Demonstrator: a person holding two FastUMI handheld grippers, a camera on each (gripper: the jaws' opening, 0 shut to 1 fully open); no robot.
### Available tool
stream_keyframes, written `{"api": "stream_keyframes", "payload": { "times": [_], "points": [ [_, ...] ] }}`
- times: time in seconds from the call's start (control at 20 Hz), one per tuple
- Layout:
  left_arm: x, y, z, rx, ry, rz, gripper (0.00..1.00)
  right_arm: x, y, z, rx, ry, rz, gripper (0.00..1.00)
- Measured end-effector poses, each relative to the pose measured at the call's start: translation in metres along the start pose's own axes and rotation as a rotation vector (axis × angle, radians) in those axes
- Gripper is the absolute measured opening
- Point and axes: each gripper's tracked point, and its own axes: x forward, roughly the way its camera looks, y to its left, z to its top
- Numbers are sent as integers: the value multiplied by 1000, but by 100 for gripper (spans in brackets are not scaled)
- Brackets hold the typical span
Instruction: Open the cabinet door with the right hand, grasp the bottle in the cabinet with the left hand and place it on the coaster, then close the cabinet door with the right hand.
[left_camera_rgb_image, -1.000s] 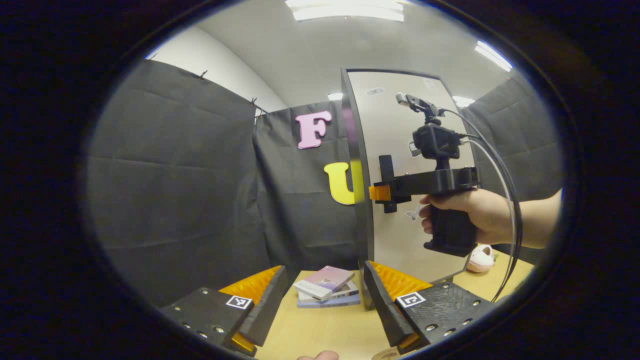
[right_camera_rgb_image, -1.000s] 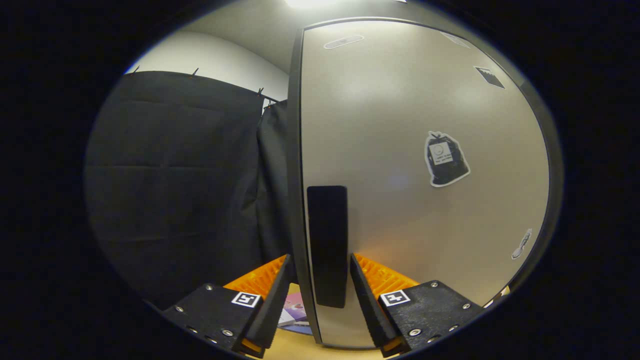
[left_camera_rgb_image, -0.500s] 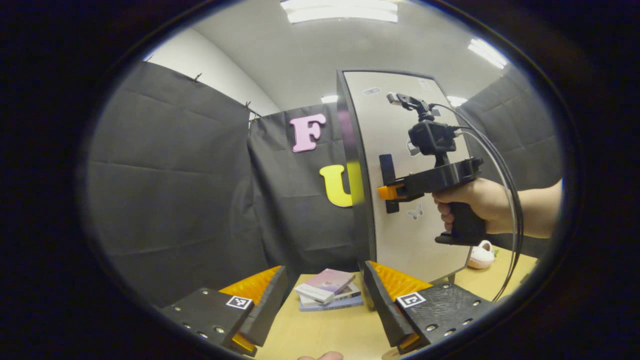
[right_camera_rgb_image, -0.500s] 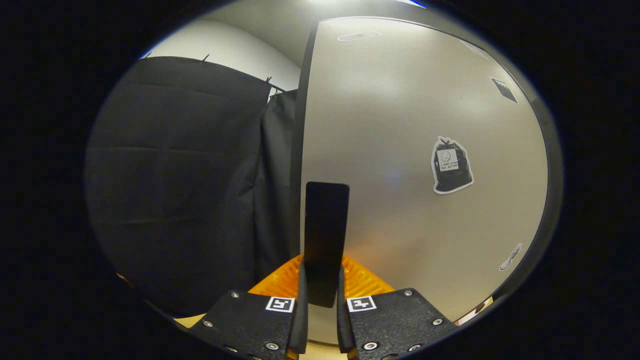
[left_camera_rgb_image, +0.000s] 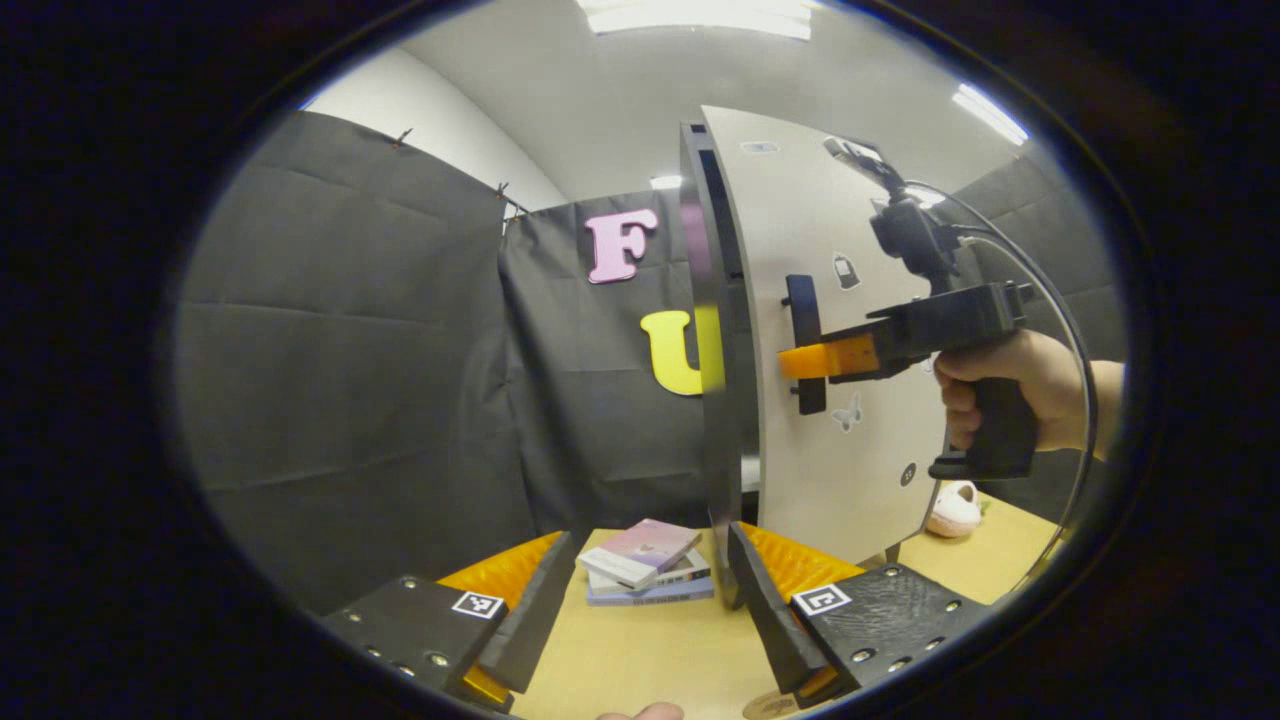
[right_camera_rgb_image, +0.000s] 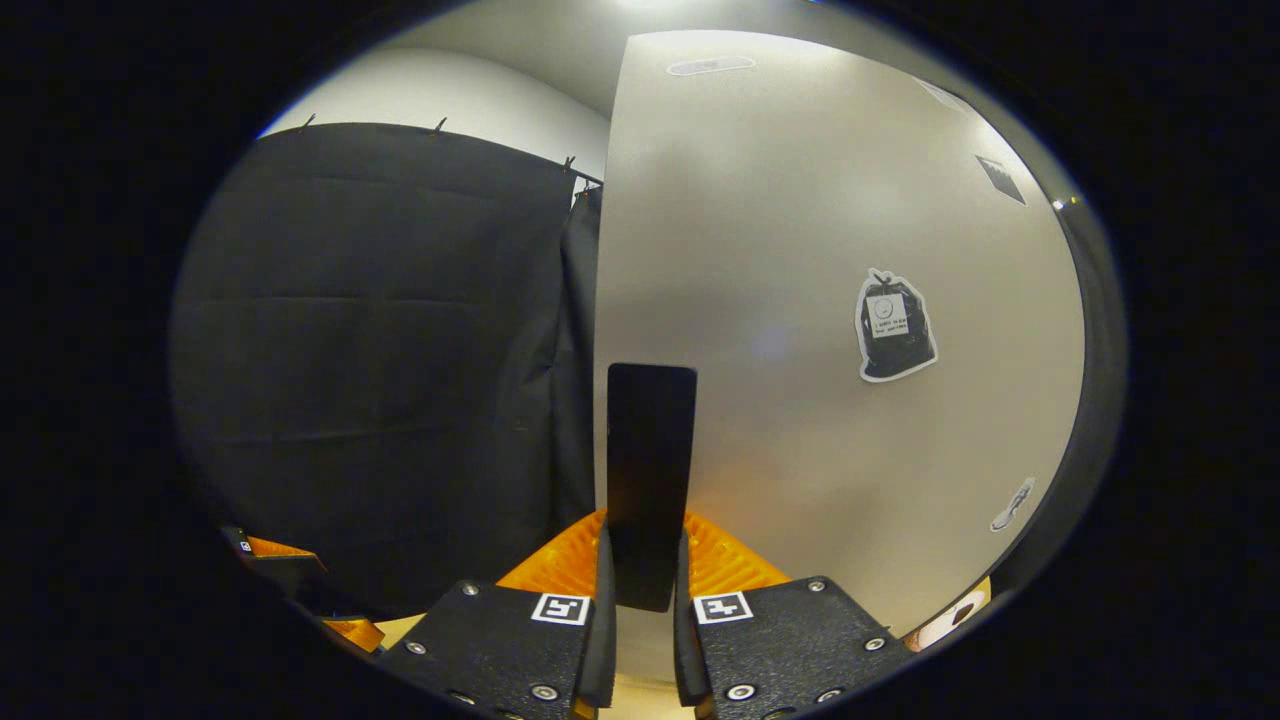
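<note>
No legible text — sticker (right_camera_rgb_image: 893, 325) print perhaps blurred

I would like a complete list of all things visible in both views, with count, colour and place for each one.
cabinet door: one, pale grey, swung partly open, standing on the table
door handle: one, black vertical bar, near the door's free edge
stickers: several, small, dark or pale, on the door's front
books: a small stack, pink one on top, on the table beside the cabinet
table: one, light wood
plush toy: one, white and pink, on the table behind the door
right tongs: one, shut on the door handle
hand: one, holding the right tongs' grip
left tongs: one, open, above the table
</note>
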Motion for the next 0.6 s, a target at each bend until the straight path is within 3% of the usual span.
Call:
{"api": "stream_keyframes", "payload": {
  "times": [0.45, 0.5, 0.6],
  "points": [
    [5, 2, -1, -20, 26, 94, 89, -16, -3, -5, -2, 13, 111, 24],
    [5, 2, 0, -29, 25, 101, 95, -14, -5, -7, -5, 13, 125, 23],
    [7, 0, 3, -33, 24, 118, 95, -16, -7, -9, -7, 12, 157, 24]
  ]
}}
